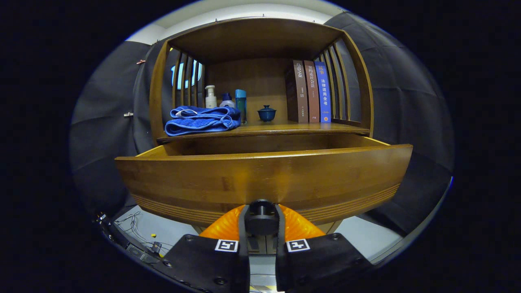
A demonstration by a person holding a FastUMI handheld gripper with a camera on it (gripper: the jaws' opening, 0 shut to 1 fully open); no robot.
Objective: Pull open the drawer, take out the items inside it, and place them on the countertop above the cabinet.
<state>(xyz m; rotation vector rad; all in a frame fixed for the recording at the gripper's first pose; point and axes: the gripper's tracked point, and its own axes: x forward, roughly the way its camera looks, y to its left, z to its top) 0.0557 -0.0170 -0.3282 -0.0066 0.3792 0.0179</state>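
Observation:
The wooden drawer (264, 179) stands pulled out toward me from under the cabinet's countertop (285, 129). Its front panel looms just beyond my fingers, and its inside is hidden behind that panel. My gripper (261, 221) is shut on the drawer's dark round knob (261, 217), with an orange finger (222, 228) pressing on each side of it. On the countertop lies a folded blue towel (201, 120), with bottles (211, 97), a teal bottle (241, 103) and a small blue lidded cup (266, 114) behind and beside it.
Three upright books (311, 91) stand at the right of the shelf against the slatted side. The cabinet's curved wooden frame (156, 89) encloses the countertop. Cables (134, 230) lie on the grey floor below left of the drawer.

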